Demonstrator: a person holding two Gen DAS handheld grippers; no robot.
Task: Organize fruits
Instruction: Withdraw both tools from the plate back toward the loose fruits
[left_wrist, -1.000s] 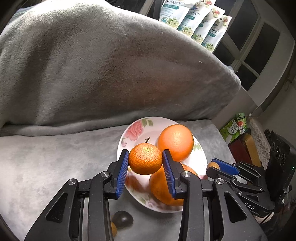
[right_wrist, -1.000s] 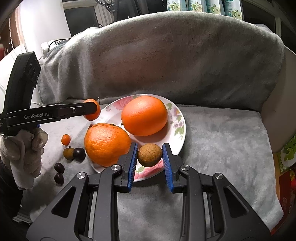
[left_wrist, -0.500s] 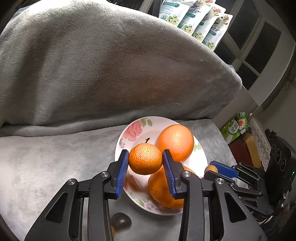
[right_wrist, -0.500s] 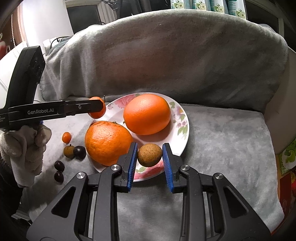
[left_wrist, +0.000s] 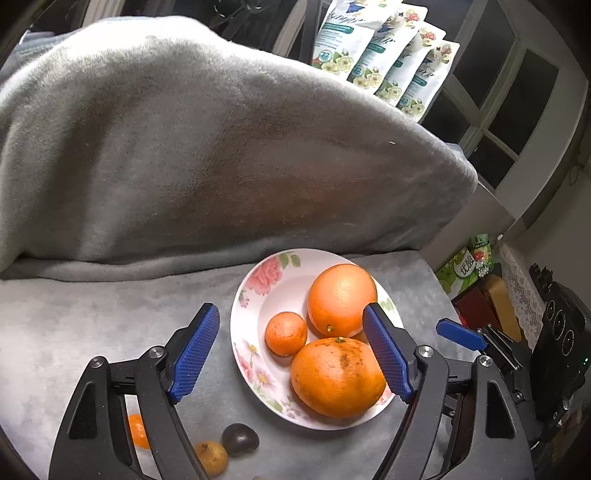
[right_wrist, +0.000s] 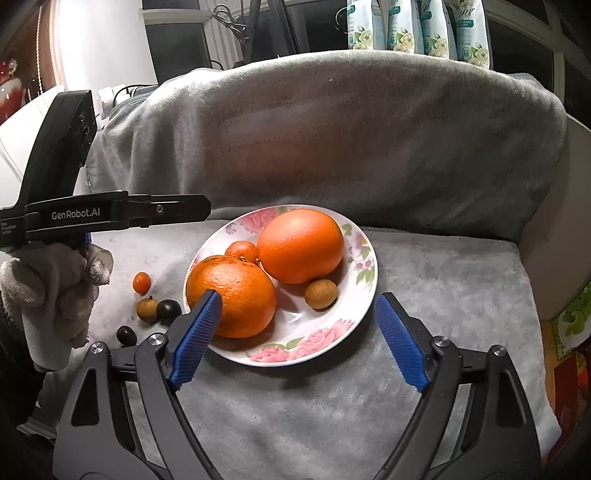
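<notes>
A floral plate (right_wrist: 364, 291) (left_wrist: 251, 295) sits on the grey blanket-covered seat. It holds two large oranges (right_wrist: 301, 245) (right_wrist: 231, 295), a small mandarin (left_wrist: 286, 333) (right_wrist: 242, 251) and a brown longan (right_wrist: 321, 293). My left gripper (left_wrist: 291, 350) is open and empty above the plate's near side. My right gripper (right_wrist: 295, 338) is open and empty, just in front of the plate. Left of the plate lie a kumquat (right_wrist: 142, 282), a brown longan (right_wrist: 147, 309) and dark fruits (right_wrist: 169, 311) (right_wrist: 126, 334).
The blanket-draped sofa back (right_wrist: 351, 140) rises right behind the plate. White pouches (left_wrist: 384, 55) stand on top behind it. Boxes and packets (left_wrist: 480, 295) sit past the seat's right edge. A gloved hand (right_wrist: 48, 291) holds the left gripper.
The left gripper opened and let the mandarin go onto the plate. The right gripper opened and let the longan go onto the plate. Both pulled back a little.
</notes>
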